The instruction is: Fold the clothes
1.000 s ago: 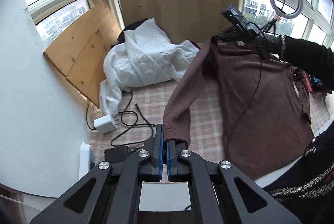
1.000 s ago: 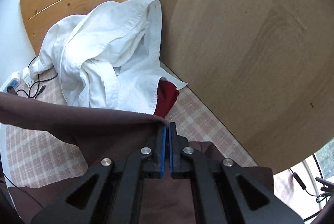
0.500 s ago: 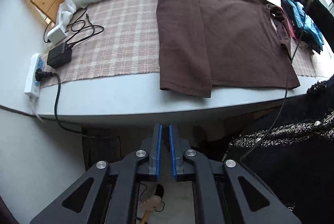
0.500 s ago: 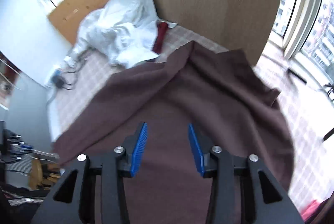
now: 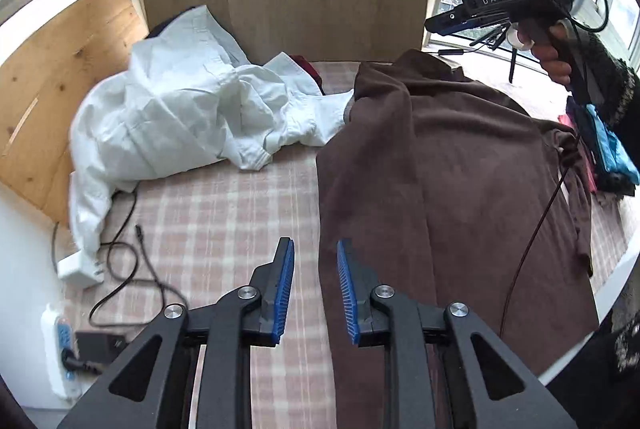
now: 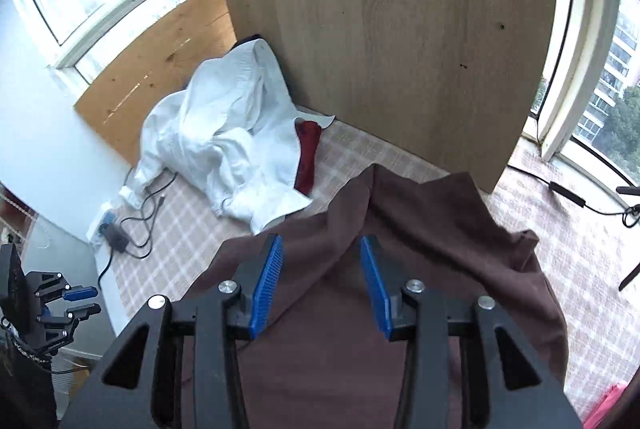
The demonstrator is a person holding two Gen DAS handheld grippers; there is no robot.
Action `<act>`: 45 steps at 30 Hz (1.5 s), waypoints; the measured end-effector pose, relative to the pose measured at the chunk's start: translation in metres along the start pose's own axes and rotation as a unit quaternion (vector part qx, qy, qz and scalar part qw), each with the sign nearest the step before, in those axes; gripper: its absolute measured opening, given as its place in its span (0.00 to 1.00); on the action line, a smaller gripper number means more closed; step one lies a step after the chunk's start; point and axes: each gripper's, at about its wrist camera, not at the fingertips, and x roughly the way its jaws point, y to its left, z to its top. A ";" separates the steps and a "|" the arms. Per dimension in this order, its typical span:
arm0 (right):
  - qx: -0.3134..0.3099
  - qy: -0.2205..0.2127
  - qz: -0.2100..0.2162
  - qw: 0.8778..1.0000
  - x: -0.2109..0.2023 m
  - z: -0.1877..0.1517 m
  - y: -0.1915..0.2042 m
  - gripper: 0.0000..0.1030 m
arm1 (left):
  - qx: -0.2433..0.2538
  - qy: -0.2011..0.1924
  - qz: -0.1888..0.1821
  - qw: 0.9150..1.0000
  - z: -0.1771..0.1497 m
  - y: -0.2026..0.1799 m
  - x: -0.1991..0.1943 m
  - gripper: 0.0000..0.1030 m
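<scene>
Left wrist view: the left tongs (image 5: 314,285) hang parted, nothing between the blue pads, above the left edge of the brown sweater (image 5: 452,181) that lies spread on the checked cloth (image 5: 224,213) of the desk. A crumpled white garment (image 5: 180,117) sits beyond, near cables and a white charger (image 5: 78,269). The right tongs (image 5: 440,25) are raised over the sweater's far end.

Right wrist view: the right tongs (image 6: 322,281) are spread wide and empty above the sweater (image 6: 400,261), whose far part is rumpled. The white garment (image 6: 224,141) lies against a wooden board (image 6: 392,29), a dark red cloth (image 6: 307,145) under it
</scene>
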 end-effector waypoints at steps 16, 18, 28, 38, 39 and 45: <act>0.066 0.151 0.043 0.985 0.186 0.052 -0.059 0.15 | -0.022 0.054 -0.047 0.997 0.058 0.007 0.126 0.07; 0.074 0.107 0.071 0.989 0.173 0.045 -0.060 0.08 | -0.024 0.052 -0.043 0.997 0.058 0.005 0.128 0.07; 0.047 0.030 0.024 0.998 0.176 0.035 -0.064 0.09 | -0.036 0.039 -0.017 0.998 0.039 0.004 0.104 0.16; 0.018 -0.011 0.066 0.998 0.055 -0.002 -0.032 0.16 | -0.068 0.015 0.030 0.997 -0.064 0.021 -0.058 0.17; 0.009 -0.015 0.079 0.997 0.038 -0.008 -0.026 0.16 | -0.074 0.018 0.029 0.997 -0.078 0.016 -0.065 0.17; 0.010 -0.001 0.159 0.987 -0.007 -0.062 0.018 0.38 | -0.105 0.039 0.024 0.993 -0.158 -0.016 -0.091 0.35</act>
